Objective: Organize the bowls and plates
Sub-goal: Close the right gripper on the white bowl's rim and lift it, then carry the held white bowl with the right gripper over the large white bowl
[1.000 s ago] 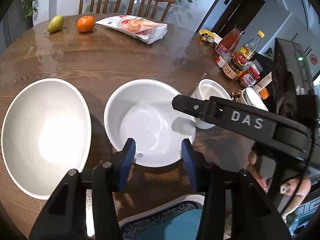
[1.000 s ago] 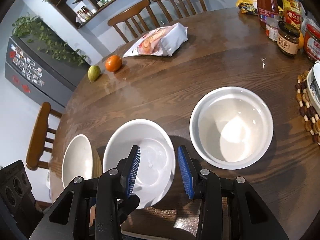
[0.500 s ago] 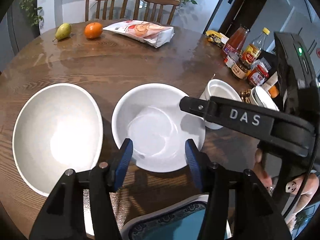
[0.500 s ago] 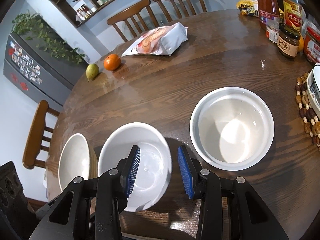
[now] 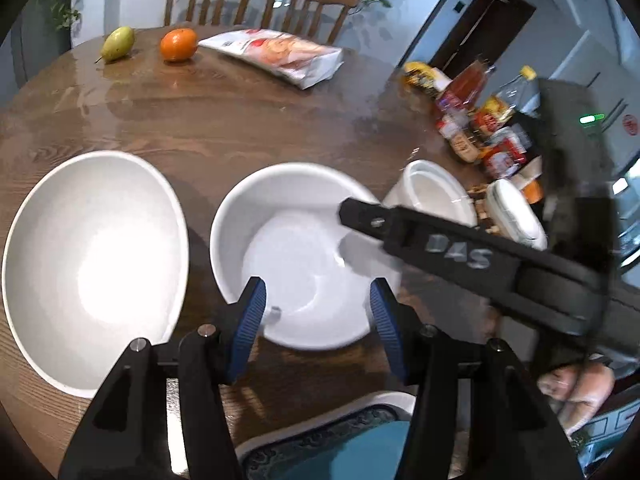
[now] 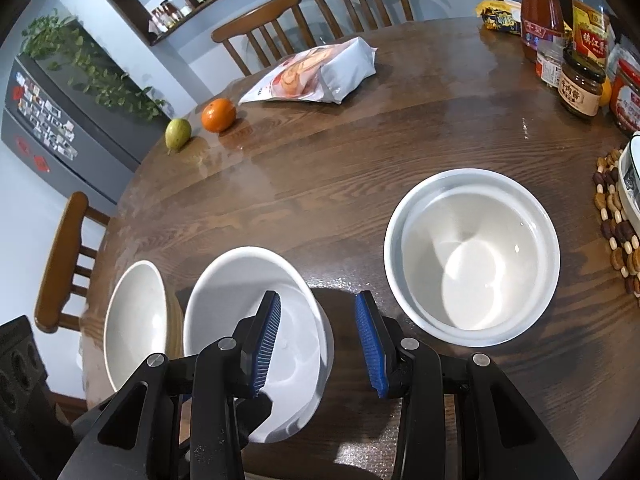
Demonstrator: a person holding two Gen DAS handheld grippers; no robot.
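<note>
The table (image 6: 360, 168) is carrying three white dishes: the wide bowl (image 5: 92, 264) sitting left, the middle bowl (image 5: 304, 256) beside it, the nested bowls (image 6: 472, 256) right. Left tool (image 5: 316, 320) is hanging open, having just widened, gripping nothing. Right tool (image 6: 316, 340) is straddling the middle bowl's rim, probably not clamping. Squeezing off-center risks tipping it.

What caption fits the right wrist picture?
Blue-padded right tongs straddle the near rim of the middle white bowl on a round wooden table.
</note>
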